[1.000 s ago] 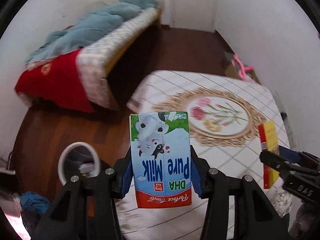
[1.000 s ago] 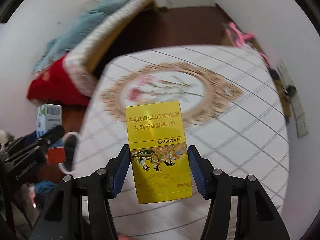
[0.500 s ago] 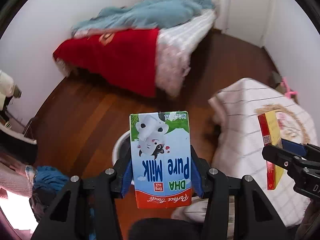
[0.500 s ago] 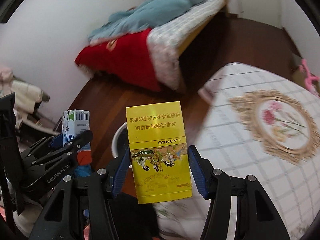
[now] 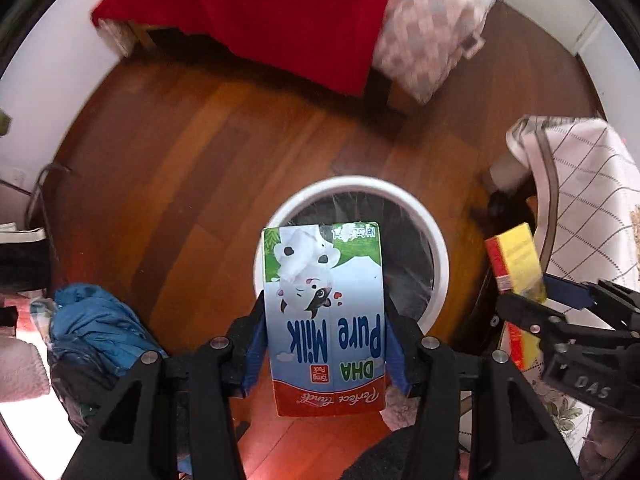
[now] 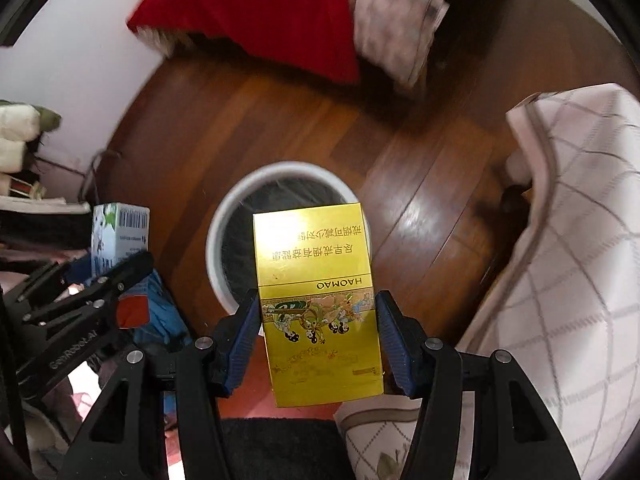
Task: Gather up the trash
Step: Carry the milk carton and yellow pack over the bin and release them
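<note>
Pinching a "DHA Pure Milk" carton (image 5: 324,320) in our left gripper (image 5: 324,344), its jaws having just eased slightly apart, we hang over the white-rimmed bin (image 5: 438,248); at three o'clock, our right gripper (image 6: 318,340) clamps a yellow HAOMAO box (image 6: 316,304).

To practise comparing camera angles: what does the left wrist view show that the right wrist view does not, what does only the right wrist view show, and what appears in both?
Only the left wrist view shows the milk carton's printed front with "Pure Milk", clamped in the left gripper. Only the right wrist view shows the yellow box's gold front with "HAOMAO", clamped in the right gripper, and the carton's barcode side. Both show the white-rimmed bin, the wooden floor, the red blanket and the checked tablecloth.
</note>
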A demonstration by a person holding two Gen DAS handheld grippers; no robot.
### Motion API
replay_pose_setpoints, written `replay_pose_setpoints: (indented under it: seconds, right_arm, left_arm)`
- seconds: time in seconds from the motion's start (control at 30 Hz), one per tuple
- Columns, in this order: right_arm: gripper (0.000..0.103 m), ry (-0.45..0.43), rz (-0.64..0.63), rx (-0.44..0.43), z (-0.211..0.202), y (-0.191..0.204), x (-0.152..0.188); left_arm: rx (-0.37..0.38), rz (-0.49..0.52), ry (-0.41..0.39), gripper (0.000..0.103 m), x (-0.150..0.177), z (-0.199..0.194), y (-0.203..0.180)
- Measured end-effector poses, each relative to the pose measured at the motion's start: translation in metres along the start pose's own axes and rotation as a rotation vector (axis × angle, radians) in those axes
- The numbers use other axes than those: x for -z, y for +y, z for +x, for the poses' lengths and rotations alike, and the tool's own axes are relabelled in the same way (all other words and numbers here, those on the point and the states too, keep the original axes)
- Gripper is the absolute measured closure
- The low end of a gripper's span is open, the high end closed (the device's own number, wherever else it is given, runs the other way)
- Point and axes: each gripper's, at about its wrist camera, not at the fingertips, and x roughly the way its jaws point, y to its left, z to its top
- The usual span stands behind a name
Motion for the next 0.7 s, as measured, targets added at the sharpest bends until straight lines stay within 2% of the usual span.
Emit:
replay_pose_setpoints:
  seconds: [0.23,0.27,0.3,0.37,0.4,0.43,0.5,0.53,0.57,0.63,0.67,0.7]
  right_arm:
    - [0.044,0.129,0.002,0.01,0.062,-0.002,-0.026]
    - [0.044,0.143,-0.002,0.01,0.068,-0.001,-0.029]
    - [0.044,0.147,-0.002,0.005,0.072,-0.002,-0.031]
    - [0.043,0.159,-0.007,-0.005,0.079,-0.005,-0.034]
    - [0.043,0.166,-0.009,-0.017,0.082,-0.007,-0.035]
    - [0.042,0.174,-0.012,-0.02,0.084,-0.007,-0.036]
    - [0.025,0.174,-0.021,-0.005,0.083,-0.008,-0.037]
    - [0.013,0.168,-0.021,0.002,0.081,-0.009,-0.036]
    - [0.008,0.163,-0.023,0.008,0.079,-0.011,-0.036]
    - [0.007,0.152,-0.022,0.026,0.074,-0.011,-0.032]
    - [0.0,0.149,-0.021,0.03,0.07,-0.012,-0.029]
    - [0.0,0.145,-0.019,0.037,0.066,-0.013,-0.026]
  left_arm:
    - [0.019,-0.037,0.063,0.053,-0.008,0.025,0.011]
    - [0.015,-0.04,0.061,0.045,-0.007,0.025,0.012]
    - [0.014,-0.045,0.059,0.029,-0.009,0.026,0.012]
    - [0.014,-0.055,0.057,0.01,-0.009,0.026,0.015]
    - [0.014,-0.065,0.059,0.004,-0.008,0.025,0.017]
    - [0.012,-0.07,0.059,0.003,-0.006,0.024,0.019]
    - [-0.008,-0.077,0.048,0.003,-0.005,0.02,0.021]
    - [-0.014,-0.081,0.042,0.003,-0.003,0.018,0.023]
    - [-0.015,-0.087,0.041,0.003,-0.001,0.017,0.025]
    - [-0.022,-0.1,0.031,0.003,0.005,0.01,0.028]
    - [-0.024,-0.103,0.026,0.003,0.009,0.006,0.028]
    - [-0.027,-0.108,0.02,0.003,0.012,0.002,0.029]
